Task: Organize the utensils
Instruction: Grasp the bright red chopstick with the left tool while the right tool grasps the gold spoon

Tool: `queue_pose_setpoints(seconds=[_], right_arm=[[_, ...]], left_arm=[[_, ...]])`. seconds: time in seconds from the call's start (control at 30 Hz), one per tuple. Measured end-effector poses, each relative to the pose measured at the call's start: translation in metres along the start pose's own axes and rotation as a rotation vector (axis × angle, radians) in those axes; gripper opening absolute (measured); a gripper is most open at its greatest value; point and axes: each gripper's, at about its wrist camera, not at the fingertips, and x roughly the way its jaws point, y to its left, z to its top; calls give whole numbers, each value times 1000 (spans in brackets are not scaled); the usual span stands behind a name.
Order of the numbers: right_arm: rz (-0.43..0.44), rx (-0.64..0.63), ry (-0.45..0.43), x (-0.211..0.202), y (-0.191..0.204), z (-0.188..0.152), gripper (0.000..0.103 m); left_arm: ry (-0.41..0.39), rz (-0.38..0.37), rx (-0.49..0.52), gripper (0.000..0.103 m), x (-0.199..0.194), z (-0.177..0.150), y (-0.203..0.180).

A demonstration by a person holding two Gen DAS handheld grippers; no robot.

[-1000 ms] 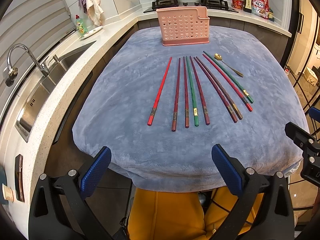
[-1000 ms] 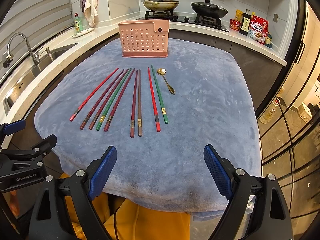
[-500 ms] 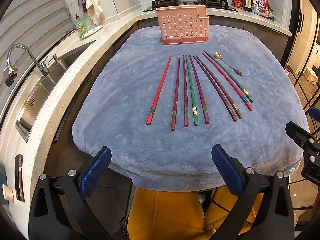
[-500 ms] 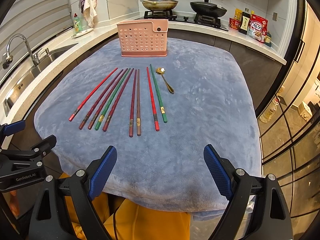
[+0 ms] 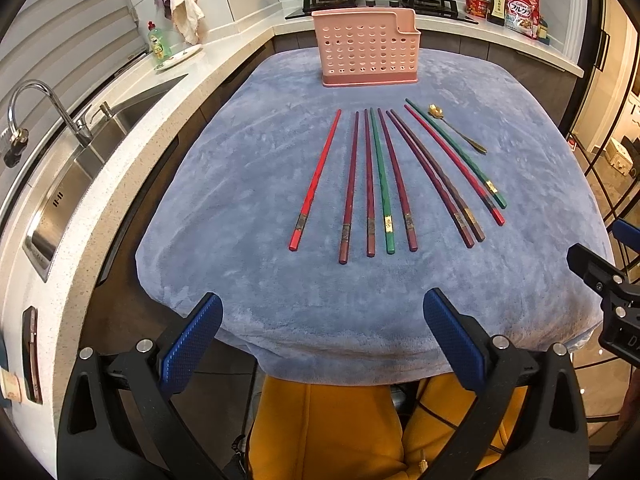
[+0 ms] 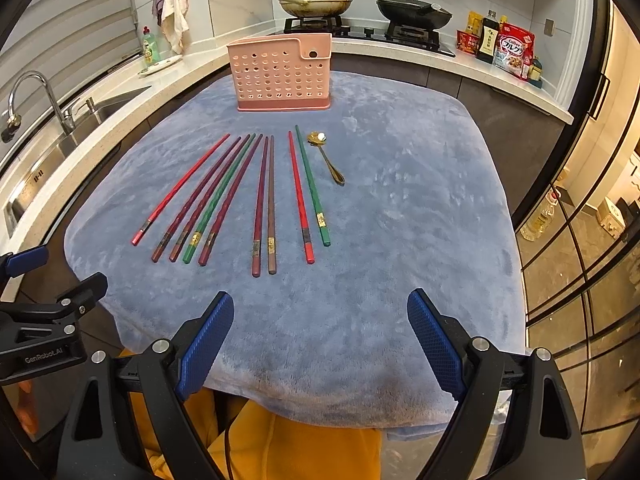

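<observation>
Chopsticks [image 5: 378, 182], nine in all, are lying side by side on the blue cloth [image 5: 240, 184] covering the counter, thick ends toward us, tips pointing to 12 o'clock at the pink perforated holder [image 5: 367, 50]. We are seeing them fan outward: a red one [image 5: 316, 178] sits apart at the 10 o'clock edge of the row, then a group of four, then two pairs toward 2 o'clock. A small gold spoon [image 5: 456, 130] is lying just beside the outermost green stick, at 1 o'clock. The holder is standing upright at the far side of the cloth, well apart from the sticks, and nothing is visible inside it.

We are holding the left claw [image 5: 324, 344] fully spread and gripping nothing, poised over the near cloth edge at 6 o'clock. The right claw [image 6: 320, 344] is likewise wide apart and carrying nothing, hovering near the same edge.

We are judging the task as not yet begun, with the step in hand being the first approach to a stick. To do it well, we are advising a start from an outlying piece, such as the lone red stick or the green one [image 6: 314, 188] by the spoon, where neighbours are not crowding the blue pads [image 6: 206, 346]. We are suggesting that the pads straddle the stick across its width near the banded thick end, pressing lightly into the soft cloth so the thin shaft is not rolling away.
</observation>
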Motion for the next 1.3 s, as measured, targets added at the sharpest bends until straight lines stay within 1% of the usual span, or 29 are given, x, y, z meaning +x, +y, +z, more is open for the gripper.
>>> queue_pose_setpoints(seconds=[0.1,0.23,0.37,0.47,0.6,0.77,0.83,0.87,0.93,1.07,1.13,1.3], right_arm=[[8,11,-4,7,-3,1,84],[9,20,6,19,-6,4,84],[6,24,12,28,-7,10,84],[4,27,16,35,-8,15,84],[-7,21,19,45,-6,24,84],[-14,15,10,57,-4,36,84],[-12,15,7,62,-3,41,84],[-11,15,7,64,-2,42,84],[-9,12,10,68,-1,45,84],[-8,-1,14,77,3,50,84],[-11,-8,14,82,5,53,84],[-15,-19,19,95,6,60,84]], left_arm=[[-3,-21,-43,96,8,5,13],[1,-30,-106,96,26,13,34],[-5,-14,-144,96,50,23,52],[5,-11,-154,92,66,29,61],[41,-16,-135,87,89,32,62],[93,-47,-115,75,113,33,60],[106,-60,-113,67,117,34,60],[115,-68,-113,65,120,34,61],[124,-78,-111,57,123,34,60],[123,-80,-100,49,127,35,60],[122,-85,-81,38,127,37,57],[123,-96,-64,22,128,42,54]])
